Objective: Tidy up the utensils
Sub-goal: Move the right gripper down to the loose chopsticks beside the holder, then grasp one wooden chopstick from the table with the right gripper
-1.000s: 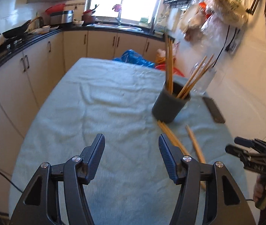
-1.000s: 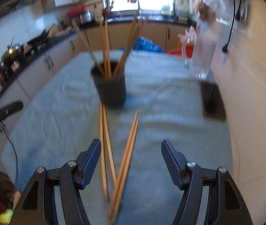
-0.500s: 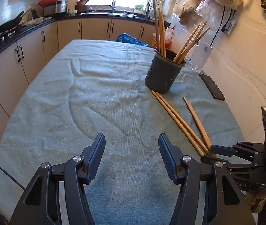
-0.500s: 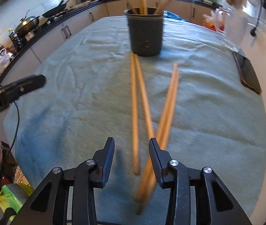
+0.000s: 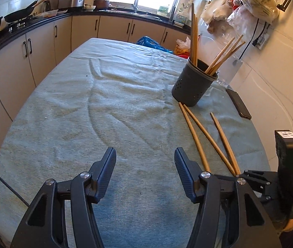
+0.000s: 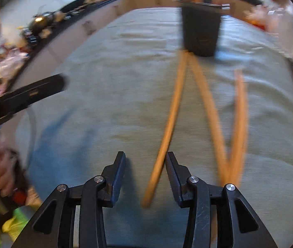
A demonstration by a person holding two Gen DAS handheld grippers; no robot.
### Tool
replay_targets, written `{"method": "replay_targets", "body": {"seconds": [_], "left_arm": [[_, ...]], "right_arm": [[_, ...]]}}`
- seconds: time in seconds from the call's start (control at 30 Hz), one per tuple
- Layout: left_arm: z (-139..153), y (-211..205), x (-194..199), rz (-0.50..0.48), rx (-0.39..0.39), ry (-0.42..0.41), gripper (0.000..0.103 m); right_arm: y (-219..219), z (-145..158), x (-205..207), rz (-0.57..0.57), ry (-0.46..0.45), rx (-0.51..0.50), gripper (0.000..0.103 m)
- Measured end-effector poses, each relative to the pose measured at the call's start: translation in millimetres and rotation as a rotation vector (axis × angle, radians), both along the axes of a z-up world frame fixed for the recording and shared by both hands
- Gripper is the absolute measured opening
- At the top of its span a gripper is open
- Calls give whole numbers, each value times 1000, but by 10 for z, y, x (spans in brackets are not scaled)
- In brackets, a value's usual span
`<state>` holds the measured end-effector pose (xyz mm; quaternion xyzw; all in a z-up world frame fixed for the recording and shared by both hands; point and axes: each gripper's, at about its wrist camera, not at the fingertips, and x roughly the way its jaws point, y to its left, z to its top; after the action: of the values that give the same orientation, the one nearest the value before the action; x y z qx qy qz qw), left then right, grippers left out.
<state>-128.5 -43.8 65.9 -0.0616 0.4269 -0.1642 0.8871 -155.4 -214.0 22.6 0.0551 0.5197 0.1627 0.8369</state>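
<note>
Chopsticks (image 5: 195, 138) lie loose on the worktop (image 5: 105, 107), and we count three or perhaps four of them: two start just in front of the dark holder (image 5: 193, 86) and fan out toward us, and what looks like one more, or a close pair, lies to the holder's right and slants in to meet them at the near ends. In the right wrist view they are blurred, so we cannot settle the count. Inside the holder we count about five more standing, two upright at its left rim and three leaning right. One dark phone (image 5: 238, 106) lies flat to the right of the holder, beside the wall.

Our left gripper (image 5: 145, 165) hangs over bare cloth, well to the near left of the holder, its fingers apart with nothing between them. Our right gripper (image 6: 145, 166) is low over the near end of the leftmost loose chopstick (image 6: 167, 136); its fingers have just closed in to a narrow gap, the stick lies between them, and we see no pad pressing on it.
</note>
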Motion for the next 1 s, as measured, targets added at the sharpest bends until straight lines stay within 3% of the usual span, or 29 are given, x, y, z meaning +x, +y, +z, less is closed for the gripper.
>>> {"method": "replay_targets", "body": {"seconds": [0.1,0.23,0.4,0.5,0.6,0.67,0.73,0.9,1.0], "left_arm": [[-25,13,11,-3,8,7,58],[-61,-149,28,-64,9,26,58],[-216,-586,48,-183,15,83,58],[-365,-880,47,-242,70,97,56],[-496,-1112,53,-272,128,107,48],[-507,-1186,47,-270,174,84,32],[-509,-1164,65,-256,173,84,13],[-521,-843,133,-208,122,132,7],[-519,-622,118,-185,102,149,6]], "right_arm": [[-58,79,2,-13,-33,1,44],[-325,143,91,-132,-55,-66,43],[-465,138,274,-186,-59,-98,40],[-528,91,348,-213,-59,-115,40],[-607,26,409,-234,-39,-91,38],[-606,-3,433,-237,-32,-100,36],[-585,-17,460,-235,-32,-118,33],[-555,-34,503,-253,-12,-153,11],[-567,-33,456,-274,20,-110,11]]}}
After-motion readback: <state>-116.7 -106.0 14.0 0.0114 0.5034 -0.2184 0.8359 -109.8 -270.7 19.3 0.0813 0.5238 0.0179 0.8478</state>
